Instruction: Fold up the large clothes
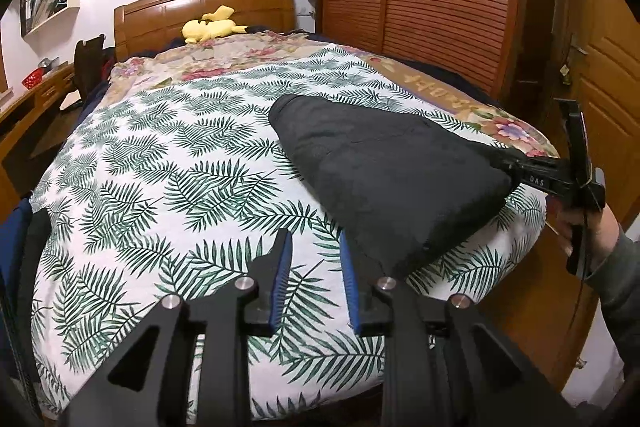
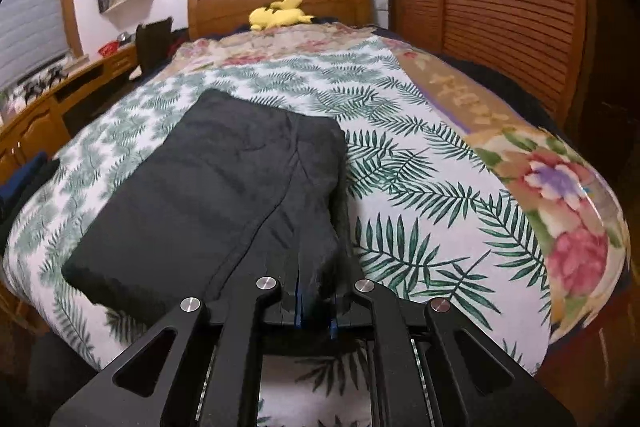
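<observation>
Right tongs clamp near edge of folded black garment; left tongs parted, empty, beside it.

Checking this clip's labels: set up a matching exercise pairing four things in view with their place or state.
Column one:
1. left tool
2. right tool
3. black garment
4. yellow plush toy

Column two:
A. by the headboard
B. shut on a fabric edge
C. folded on the leaf-print cover
D. open, nothing between its fingers

Pairs: 1-D, 2-B, 3-C, 4-A
</observation>
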A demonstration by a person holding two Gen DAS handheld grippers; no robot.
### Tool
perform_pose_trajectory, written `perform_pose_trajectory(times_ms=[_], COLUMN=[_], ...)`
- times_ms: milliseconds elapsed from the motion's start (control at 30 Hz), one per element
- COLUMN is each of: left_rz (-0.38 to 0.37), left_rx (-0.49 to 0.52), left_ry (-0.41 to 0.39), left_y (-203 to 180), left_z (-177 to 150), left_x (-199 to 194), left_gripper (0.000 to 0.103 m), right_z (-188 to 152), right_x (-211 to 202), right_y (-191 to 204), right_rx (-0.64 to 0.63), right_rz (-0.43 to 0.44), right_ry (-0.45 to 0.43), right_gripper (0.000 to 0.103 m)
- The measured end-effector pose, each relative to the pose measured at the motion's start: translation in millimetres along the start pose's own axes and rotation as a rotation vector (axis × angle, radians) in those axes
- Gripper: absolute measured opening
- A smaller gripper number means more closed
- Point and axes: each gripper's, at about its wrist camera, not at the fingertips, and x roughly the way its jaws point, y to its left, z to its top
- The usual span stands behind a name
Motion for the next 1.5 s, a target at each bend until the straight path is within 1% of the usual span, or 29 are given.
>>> perform_pose_trajectory(times_ms=[67, 167, 200, 233, 267, 367, 467, 600, 633, 667, 700, 733, 767, 800, 833, 867, 900, 933, 967, 1067, 1100, 1167, 1200, 1233, 1300, 1400, 1500], left_rz=[-0.019, -0.041, -0.047, -0.054, -0.058, -0.08, -0.089, -0.09, -0.09, -0.089, -0.087, -0.082, -0.08, -0.079, -0.079, -0.081, -0.083, -0.082, -0.083, -0.083, -0.08, -0.08, -0.082, -0.082, -0.074, -0.063, -0.063], left_rx=[0.001, 0.02, 0.025, 0.034, 0.04, 0.052, 0.052, 0.042, 0.04, 0.039, 0.039, 0.041, 0.045, 0.045, 0.045, 0.046, 0.048, 0.051, 0.054, 0.064, 0.072, 0.085, 0.083, 0.081, 0.084, 0.069, 0.06], left_ry=[0.0, 0.002, 0.003, 0.003, 0.003, 0.002, 0.003, 0.011, 0.015, 0.022, 0.028, 0.035, 0.042, 0.047, 0.056, 0.065, 0.072, 0.078, 0.086, 0.106, 0.109, 0.114, 0.12, 0.129, 0.142, 0.163, 0.174], left_y=[-1, -2, -3, -4, -5, -6, -4, 0, 2, 4, 5, 6, 7, 8, 10, 11, 12, 13, 14, 16, 16, 18, 20, 21, 25, 30, 34], left_z=[2, 7, 8, 11, 13, 20, 28, 38, 41, 43, 45, 47, 49, 52, 54, 57, 59, 61, 64, 72, 74, 80, 82, 84, 90, 99, 108], left_x=[3, 10, 12, 16, 19, 30, 44, 65, 71, 79, 86, 92, 101, 108, 116, 125, 132, 139, 148, 169, 175, 188, 193, 201, 218, 243, 260], left_gripper=[0.022, 0.023, 0.023, 0.023, 0.023, 0.023, 0.023, 0.023, 0.023, 0.024, 0.024, 0.024, 0.024, 0.024, 0.024, 0.024, 0.024, 0.024, 0.024, 0.024, 0.024, 0.024, 0.024, 0.024, 0.024, 0.024, 0.024], right_z=[0, -1, -1, 2, 4, 15, 26, 37, 37, 37, 37, 36, 28, 23, 14, 14, 8, -1, -2, -3, -3, -4, -4, -6, -13, -20, -24], right_x=[-3, -11, -16, -29, -33, -45, -47, -26, -26, -8, -8, 2, 22, 32, 46, 46, 56, 61, 59, 52, 48, 41, 41, 39, 35, 38, 40], right_y=[1, 2, 3, 3, 3, 8, 21, 43, 43, 48, 48, 48, 45, 43, 41, 41, 38, 30, 27, 21, 20, 17, 17, 11, -4, -10, -8], right_rx=[0.013, 0.012, 0.006, -0.005, -0.009, -0.028, -0.065, -0.123, -0.123, -0.135, -0.135, -0.131, -0.118, -0.118, -0.121, -0.121, -0.116, -0.07, -0.056, -0.039, -0.043, -0.059, -0.059, -0.055, -0.015, 0.01, 0.014], right_rz=[0.016, 0.009, 0.0, -0.027, -0.036, -0.046, 0.007, 0.057, 0.057, 0.063, 0.063, 0.067, 0.061, 0.051, 0.021, 0.021, 0.01, 0.037, 0.047, 0.045, 0.034, -0.031, -0.031, -0.074, -0.058, -0.029, -0.026], right_ry=[0.011, 0.011, 0.008, -0.019, -0.027, -0.055, -0.071, -0.041, -0.041, -0.012, -0.012, 0.007, 0.061, 0.094, 0.15, 0.15, 0.191, 0.193, 0.185, 0.178, 0.176, 0.183, 0.183, 0.193, 0.213, 0.237, 0.239], right_gripper=[0.008, 0.024, 0.036, 0.05, 0.053, 0.054, 0.054, 0.054, 0.054, 0.054, 0.054, 0.054, 0.054, 0.054, 0.054, 0.054, 0.054, 0.054, 0.054, 0.054, 0.054, 0.054, 0.057, 0.063, 0.07, 0.073, 0.074])
